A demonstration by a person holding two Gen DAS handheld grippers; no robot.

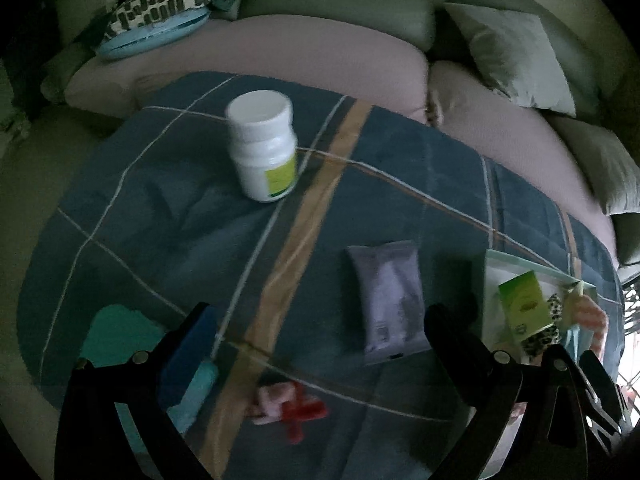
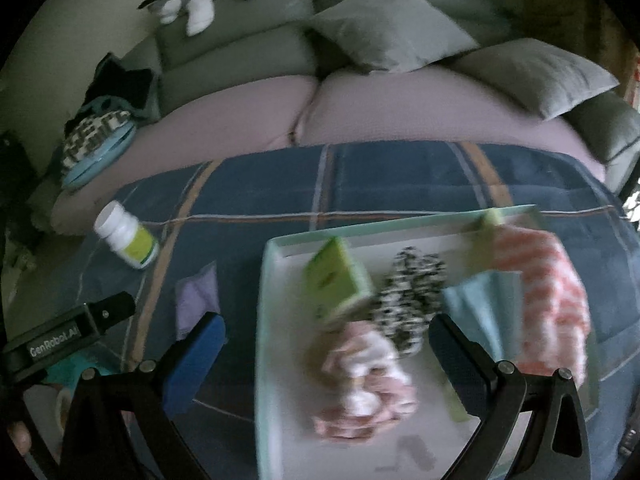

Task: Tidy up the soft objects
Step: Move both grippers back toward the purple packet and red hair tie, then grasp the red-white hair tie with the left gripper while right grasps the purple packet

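left gripper (image 1: 320,344): jaws spread wide, nothing held; blue pad seen on one finger, hovering over the blanket
right gripper (image 2: 326,354): jaws spread wide, nothing clamped; pink-white fuzzy bundle seen between the fingers but resting on the tray, contact cannot be told (motion blur)
surface: dark blue plaid blanket (image 1: 160,208), soft and slightly creased, tan and pale stripes; laid over a low surface in front of a sofa (image 2: 248,92) with mauve seat cushions and grey square pillows
tray (image 2: 269,320): shallow rectangular, pale mint rim, white floor, rigid; placed on the blanket's right part
tray contents: green box (image 2: 338,280) tilted on edge; black-white spotted fabric piece (image 2: 412,292) just beside it; pink-white fuzzy bundle (image 2: 364,384) at the near end; light blue cloth (image 2: 480,312) and coral-striped knit cloth (image 2: 548,292), the latter draped over the right rim
pouch (image 1: 388,300): lavender, flat, soft-pack, rectangular; lying on the blanket just left of the tray
bottle (image 1: 264,148): white plastic, round, wide cap, yellow-green label; upright, well apart from the tray
red-pink soft item (image 1: 292,404): small, blurred, lying on the blanket between the left gripper's fingers, near edge
teal cloth (image 1: 120,336): at the blanket's near-left edge, partly behind the finger
free room: open blanket between bottle and pouch; tray's near-left floor bare
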